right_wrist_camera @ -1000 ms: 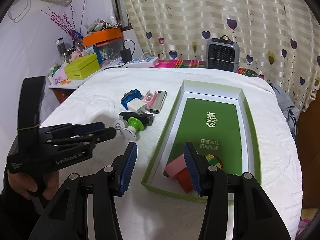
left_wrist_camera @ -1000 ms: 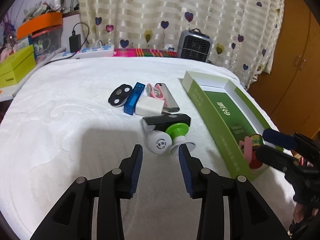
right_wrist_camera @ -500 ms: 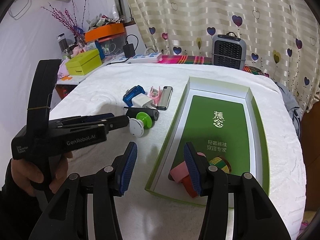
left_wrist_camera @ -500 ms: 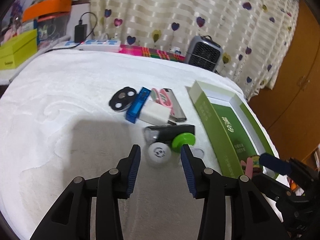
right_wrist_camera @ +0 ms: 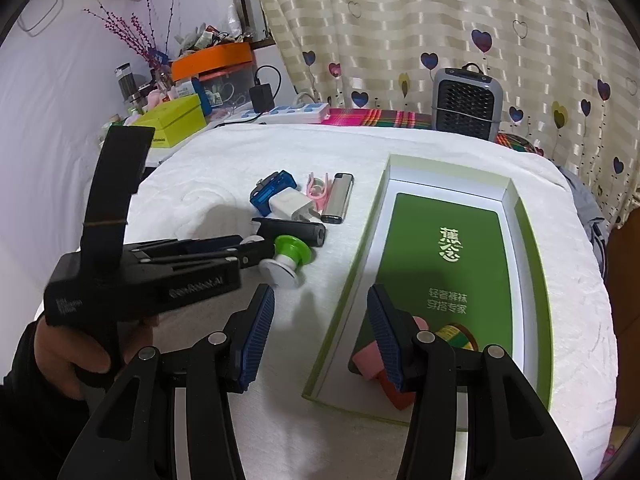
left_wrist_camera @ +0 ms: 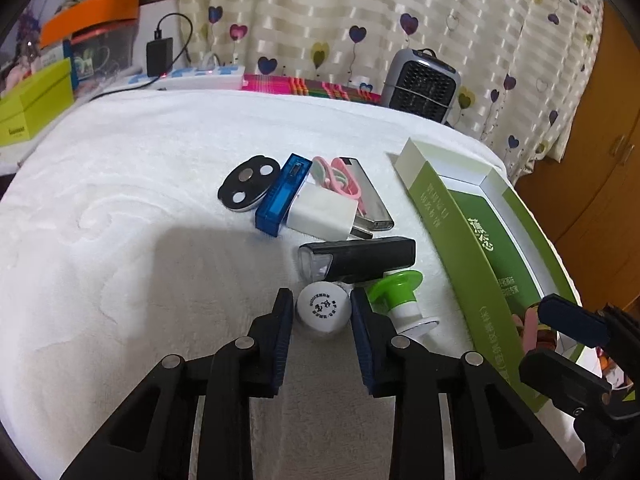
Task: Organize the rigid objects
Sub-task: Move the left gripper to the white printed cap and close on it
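Observation:
A white round cap (left_wrist_camera: pixel 323 307) with black print lies on the white towel, between the pads of my left gripper (left_wrist_camera: pixel 322 308). The jaws are closing and touch its sides. Just beyond lie a black flashlight (left_wrist_camera: pixel 360 258) and a green-and-white knob (left_wrist_camera: pixel 398 296). Farther back sit a white charger (left_wrist_camera: pixel 324 212), blue USB stick (left_wrist_camera: pixel 282 196), black disc (left_wrist_camera: pixel 248 188), pink clip (left_wrist_camera: pixel 336 176) and silver lighter (left_wrist_camera: pixel 368 200). My right gripper (right_wrist_camera: pixel 320 300) stands open over the near corner of the green box (right_wrist_camera: pixel 536 280), which holds a pink block (right_wrist_camera: pixel 366 356) and a tape roll (right_wrist_camera: pixel 456 334).
A grey heater (left_wrist_camera: pixel 424 84) and a power strip (left_wrist_camera: pixel 192 78) stand at the towel's far edge. A yellow-green box (left_wrist_camera: pixel 32 108) and cluttered shelves are on the left, a wooden cabinet (left_wrist_camera: pixel 600 160) on the right. A hand (right_wrist_camera: pixel 60 356) holds the left gripper.
My left gripper moved forward and down to the white cap, and its jaws narrowed around it. The right gripper stayed over the box corner, still open.

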`<state>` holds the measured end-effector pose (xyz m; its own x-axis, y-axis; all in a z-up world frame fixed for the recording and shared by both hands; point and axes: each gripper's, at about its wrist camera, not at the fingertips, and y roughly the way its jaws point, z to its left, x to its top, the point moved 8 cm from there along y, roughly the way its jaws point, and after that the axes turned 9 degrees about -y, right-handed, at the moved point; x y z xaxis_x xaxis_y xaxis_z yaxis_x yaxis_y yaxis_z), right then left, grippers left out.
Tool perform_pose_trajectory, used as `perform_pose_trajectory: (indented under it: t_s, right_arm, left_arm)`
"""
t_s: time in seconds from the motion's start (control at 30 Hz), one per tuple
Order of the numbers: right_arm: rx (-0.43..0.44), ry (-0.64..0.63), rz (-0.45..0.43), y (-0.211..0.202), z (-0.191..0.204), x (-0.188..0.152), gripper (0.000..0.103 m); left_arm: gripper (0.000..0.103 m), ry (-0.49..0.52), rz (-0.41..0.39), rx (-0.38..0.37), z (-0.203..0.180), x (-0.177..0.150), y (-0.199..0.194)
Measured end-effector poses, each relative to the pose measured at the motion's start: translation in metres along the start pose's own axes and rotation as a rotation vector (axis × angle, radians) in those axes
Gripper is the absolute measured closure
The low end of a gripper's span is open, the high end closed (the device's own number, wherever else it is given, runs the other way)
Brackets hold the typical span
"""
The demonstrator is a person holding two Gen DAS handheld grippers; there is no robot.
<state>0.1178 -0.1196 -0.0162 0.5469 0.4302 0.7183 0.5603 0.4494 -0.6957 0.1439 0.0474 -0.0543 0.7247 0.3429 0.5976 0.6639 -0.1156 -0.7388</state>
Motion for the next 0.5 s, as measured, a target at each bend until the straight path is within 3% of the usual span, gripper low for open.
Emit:
perform_pose_trajectory:
  t_s: [0.5]
  right_arm:
    - [-0.004, -0.05, 0.047, 0.027, 0.022, 0.014, 0.053]
  left_arm:
    - [0.075, -0.1, -0.081, -0.004, 0.03, 0.005, -0.029]
